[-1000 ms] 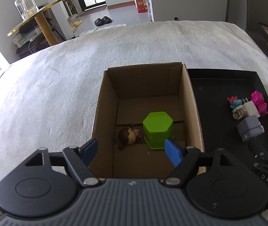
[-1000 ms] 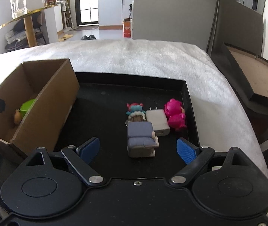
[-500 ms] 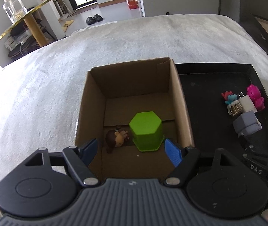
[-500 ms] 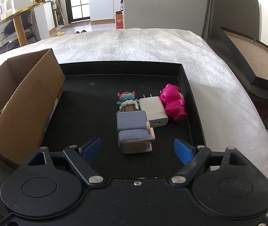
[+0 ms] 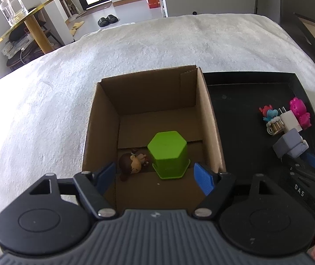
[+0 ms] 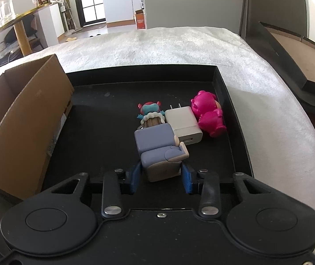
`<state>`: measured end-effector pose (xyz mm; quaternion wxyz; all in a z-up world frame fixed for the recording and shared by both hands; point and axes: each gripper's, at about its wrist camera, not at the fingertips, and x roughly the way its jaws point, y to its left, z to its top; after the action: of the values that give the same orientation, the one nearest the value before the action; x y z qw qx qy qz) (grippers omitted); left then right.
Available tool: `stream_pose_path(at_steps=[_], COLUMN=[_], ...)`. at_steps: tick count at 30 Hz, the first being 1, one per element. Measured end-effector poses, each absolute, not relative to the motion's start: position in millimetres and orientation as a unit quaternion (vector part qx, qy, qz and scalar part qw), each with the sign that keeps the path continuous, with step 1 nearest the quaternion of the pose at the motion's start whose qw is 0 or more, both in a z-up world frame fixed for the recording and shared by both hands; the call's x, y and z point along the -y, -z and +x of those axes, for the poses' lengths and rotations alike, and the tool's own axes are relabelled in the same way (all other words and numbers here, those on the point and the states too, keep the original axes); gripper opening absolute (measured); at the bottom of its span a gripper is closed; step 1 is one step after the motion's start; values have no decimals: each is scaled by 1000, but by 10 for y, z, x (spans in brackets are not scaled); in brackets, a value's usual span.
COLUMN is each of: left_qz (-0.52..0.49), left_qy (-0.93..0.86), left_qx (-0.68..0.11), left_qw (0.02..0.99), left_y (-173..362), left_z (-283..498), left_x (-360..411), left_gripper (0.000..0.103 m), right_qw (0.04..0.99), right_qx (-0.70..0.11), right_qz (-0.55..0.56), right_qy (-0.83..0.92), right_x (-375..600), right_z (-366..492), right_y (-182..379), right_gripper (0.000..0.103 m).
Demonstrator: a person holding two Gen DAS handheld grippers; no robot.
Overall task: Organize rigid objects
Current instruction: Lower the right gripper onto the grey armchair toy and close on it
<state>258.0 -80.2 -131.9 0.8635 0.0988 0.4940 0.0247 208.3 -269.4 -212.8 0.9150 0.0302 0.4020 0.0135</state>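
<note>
Left wrist view
- Left gripper (image 5: 155,177): jaws spread wide, nothing between them, poised over the near end of the cardboard box (image 5: 210,119).
- Box contents: green hexagonal pot (image 5: 167,152) upside down near the box's near right corner; doll figurine (image 5: 132,164) lying on its side, touching the pot's left side.
- Black tray (image 5: 245,114): just beside the box's right wall, on the white blanket (image 5: 46,101).

Right wrist view
- Right gripper (image 6: 160,177): jaws closing, with the near end of the toy armchair (image 6: 159,148) between the blue pads.
- Toy armchair: grey-lilac, near the middle of the tray, towards its near edge.
- Behind the armchair: small blue-and-red figurine (image 6: 149,109) with a beer-mug charm (image 6: 153,120), touching the chair's back.
- White USB charger (image 6: 184,124): lying flat, prongs towards the far edge, touching the armchair's right side.
- Pink figurine (image 6: 208,112): against the charger, close to the tray's right edge.
</note>
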Motion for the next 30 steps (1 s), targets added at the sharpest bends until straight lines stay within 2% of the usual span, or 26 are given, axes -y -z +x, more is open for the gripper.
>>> stream_pose_path(at_steps=[14, 15, 17, 18, 24, 26, 28, 29, 30], left_qz=[89, 89, 87, 87, 87, 87, 88, 89, 90], left_qy=[-25, -27, -30, -32, -34, -35, -37, -38, -38], left_qx=[-486, -485, -484, -485, -481, -480, -481, -482, -482], left_qw=[869, 869, 870, 870, 872, 872, 872, 871, 871], left_y=[1213, 1204, 1191, 1189, 1157, 1153, 1160, 1167, 1172], left_z=[2425, 2418, 2403, 2398, 2369, 2362, 2358, 2358, 2359], left_x=[695, 685, 660, 650, 649, 647, 647, 651, 653], left_gripper=[77, 77, 77, 77, 77, 77, 77, 77, 77], right_qw=[923, 924, 930, 929, 921, 921, 920, 920, 920], right_qx=[-383, -381, -368, -369, -387, -387, -389, -390, -389], right_qz=[19, 17, 3, 2, 23, 31, 39, 44, 48], right_qy=[-16, -16, -10, -13, -15, -13, -11, -7, -5], right_x=[2641, 2636, 2612, 2611, 2676, 2687, 2694, 2701, 2710], right_z=[1975, 1963, 1933, 1940, 1960, 1959, 1961, 1958, 1950], right_y=[1979, 1961, 1904, 1887, 1932, 1936, 1931, 1938, 1947], right_gripper=[36, 33, 5, 0, 2, 7, 33, 57, 65])
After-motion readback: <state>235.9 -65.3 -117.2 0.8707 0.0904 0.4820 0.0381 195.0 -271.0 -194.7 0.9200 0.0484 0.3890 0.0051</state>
